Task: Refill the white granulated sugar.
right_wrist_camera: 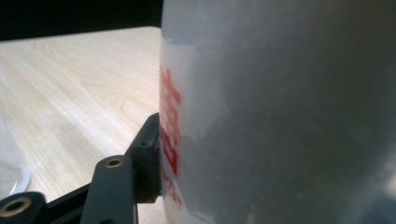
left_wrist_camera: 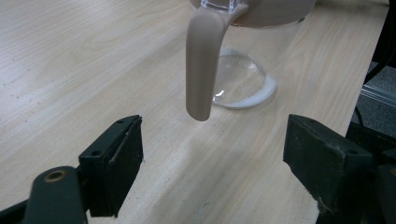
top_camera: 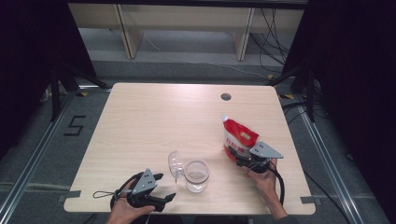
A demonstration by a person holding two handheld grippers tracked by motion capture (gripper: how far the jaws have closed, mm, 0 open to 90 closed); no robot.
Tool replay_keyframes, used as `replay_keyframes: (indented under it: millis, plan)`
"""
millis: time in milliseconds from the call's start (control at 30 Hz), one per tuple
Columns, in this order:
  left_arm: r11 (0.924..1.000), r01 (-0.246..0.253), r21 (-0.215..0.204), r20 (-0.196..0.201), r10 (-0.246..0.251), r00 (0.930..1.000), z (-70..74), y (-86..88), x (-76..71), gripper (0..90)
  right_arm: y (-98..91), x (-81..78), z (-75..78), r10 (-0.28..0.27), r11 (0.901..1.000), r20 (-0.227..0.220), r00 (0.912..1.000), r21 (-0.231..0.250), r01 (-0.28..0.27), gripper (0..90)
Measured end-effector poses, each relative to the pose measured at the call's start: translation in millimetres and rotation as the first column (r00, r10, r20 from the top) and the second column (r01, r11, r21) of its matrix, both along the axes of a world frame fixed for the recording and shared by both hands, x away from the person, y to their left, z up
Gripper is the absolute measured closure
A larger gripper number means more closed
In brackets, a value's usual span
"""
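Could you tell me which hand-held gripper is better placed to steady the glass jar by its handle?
Left. The left hand-held gripper is open, facing the jar's handle; the right hand-held gripper is holding the red bag.

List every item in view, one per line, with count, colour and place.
pouch: one, red and white, standing near the table's right edge, in the right claw.
glass jar: one, clear, near the front edge, middle, a little white powder in its bottom.
lid: one, clear, tipped up at the jar's left side.
handle: one, beige, on the jar, in front of the left claw.
table: one, light wood, with a dark round hole near its far edge.
left claw: one, black, open, front left, apart from the jar.
right claw: one, black, on the pouch.
hands: two, at the front edge.
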State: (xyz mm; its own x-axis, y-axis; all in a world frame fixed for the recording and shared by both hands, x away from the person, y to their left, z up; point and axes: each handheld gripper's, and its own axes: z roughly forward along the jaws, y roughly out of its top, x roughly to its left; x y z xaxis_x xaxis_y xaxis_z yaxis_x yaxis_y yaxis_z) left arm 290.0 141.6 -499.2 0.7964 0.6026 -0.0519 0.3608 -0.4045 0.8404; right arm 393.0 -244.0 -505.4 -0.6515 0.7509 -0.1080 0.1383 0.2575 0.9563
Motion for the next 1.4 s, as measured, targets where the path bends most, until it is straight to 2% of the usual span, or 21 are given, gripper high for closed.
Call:
replay_keyframes:
  millis: [167, 367, 433, 467, 600, 733, 800, 867, 900, 933, 1000, 1033, 1067, 1100, 1167, 1200, 1233, 1267, 1300, 1367, 1400]
  plan:
    - [1.0000, 0.001, -0.004, 0.005, -0.001, 1.0000, 2.7, 3.1, 1.8, 19.6, -0.5, -10.3, 9.2, -0.007, 0.9923, 0.032, 0.9994, -0.124, 0.011, 45.1]
    - [0.9998, -0.017, -0.003, 0.007, 0.017, 0.9998, 4.8, 6.1, 2.9, 19.6, 1.8, -26.0, 25.3, -0.024, 0.9863, 0.096, 0.9951, -0.160, 0.040, 45.5]
    - [0.9994, -0.021, -0.028, 0.010, 0.021, 0.9997, 4.2, 6.7, 3.9, 19.6, 4.5, -32.5, 33.0, -0.016, 0.9824, 0.134, 0.9908, -0.182, 0.041, 45.6]
    - [0.9998, -0.016, -0.007, 0.013, 0.016, 0.9998, 5.0, 8.5, 4.6, 19.6, 5.5, -35.7, 36.3, -0.018, 0.9775, 0.145, 0.9892, -0.206, 0.048, 45.6]
    - [0.9993, -0.029, -0.023, 0.007, 0.029, 0.9996, 4.3, 8.2, 4.4, 19.6, 10.5, -49.3, 45.0, 0.005, 0.9633, 0.171, 0.9852, -0.265, 0.041, 45.7]
    - [0.9997, -0.024, -0.010, 0.014, 0.024, 0.9996, 4.0, 7.3, 3.8, 19.6, 14.3, -62.9, 50.3, 0.009, 0.9440, 0.190, 0.9818, -0.325, 0.055, 45.7]
    - [0.9996, -0.026, -0.012, 0.012, 0.027, 0.9996, 3.9, 7.2, 3.8, 19.6, 15.5, -68.5, 53.4, 0.026, 0.9264, 0.218, 0.9756, -0.372, 0.059, 45.8]
    - [0.9996, -0.030, 0.001, 0.020, 0.030, 0.9994, 4.1, 8.5, 4.8, 19.6, 15.7, -74.2, 55.9, 0.028, 0.9198, 0.229, 0.9730, -0.387, 0.065, 45.8]
    - [0.9996, -0.025, 0.013, 0.015, 0.025, 0.9996, 4.5, 10.0, 5.7, 19.6, 15.8, -75.8, 57.4, 0.036, 0.9092, 0.247, 0.9683, -0.410, 0.071, 45.8]
    - [0.9992, -0.037, -0.015, 0.008, 0.037, 0.9993, 4.2, 8.8, 4.4, 19.6, 17.3, -79.7, 58.4, 0.036, 0.8910, 0.264, 0.9638, -0.445, 0.089, 45.8]
    - [0.9989, -0.042, -0.021, 0.010, 0.042, 0.9991, 4.1, 9.3, 5.0, 19.6, 22.5, -87.0, 59.8, 0.070, 0.8174, 0.324, 0.9433, -0.561, 0.132, 45.9]
    - [0.9990, -0.040, -0.021, 0.008, 0.040, 0.9992, 4.1, 9.5, 5.2, 19.6, 24.0, -90.3, 61.0, 0.096, 0.7926, 0.330, 0.9391, -0.596, 0.128, 45.9]
    - [0.9990, -0.040, -0.021, 0.009, 0.040, 0.9992, 4.1, 9.4, 5.2, 19.6, 25.3, -93.7, 60.1, 0.101, 0.7921, 0.320, 0.9420, -0.599, 0.118, 46.0]
    - [0.9990, -0.040, -0.022, 0.010, 0.040, 0.9992, 4.2, 9.3, 5.0, 19.6, 26.1, -95.2, 60.8, 0.122, 0.7678, 0.345, 0.9306, -0.627, 0.132, 46.0]
    - [0.9993, -0.031, -0.020, 0.020, 0.031, 0.9993, 4.7, 9.6, 5.3, 19.6, 31.5, -102.4, 60.0, 0.145, 0.7115, 0.357, 0.9227, -0.686, 0.154, 46.1]
    - [0.9997, -0.020, -0.012, 0.030, 0.021, 0.9993, 5.1, 10.1, 6.1, 19.6, 33.5, -105.8, 58.8, 0.142, 0.7033, 0.357, 0.9235, -0.693, 0.160, 46.1]
    - [0.9992, -0.030, -0.025, 0.020, 0.031, 0.9993, 4.5, 9.3, 5.6, 19.6, 34.9, -106.9, 58.5, 0.163, 0.6908, 0.369, 0.9150, -0.705, 0.161, 46.1]
    - [0.9986, -0.041, -0.034, 0.006, 0.042, 0.9991, 4.1, 8.8, 4.9, 19.6, 37.2, -110.7, 58.7, 0.175, 0.6688, 0.371, 0.9121, -0.725, 0.166, 46.2]
    - [0.9986, -0.041, -0.035, 0.006, 0.041, 0.9991, 4.1, 9.0, 5.0, 19.6, 38.2, -109.5, 58.4, 0.213, 0.6470, 0.386, 0.8976, -0.744, 0.166, 46.2]
    - [0.9989, -0.039, -0.028, 0.008, 0.039, 0.9992, 4.8, 9.9, 5.2, 19.6, 40.6, -112.5, 57.5, 0.229, 0.6200, 0.386, 0.8936, -0.766, 0.172, 46.3]
    - [0.9990, -0.037, -0.025, 0.012, 0.037, 0.9992, 4.9, 10.1, 5.6, 19.6, 40.7, -114.5, 57.1, 0.231, 0.5954, 0.387, 0.8926, -0.782, 0.185, 46.3]
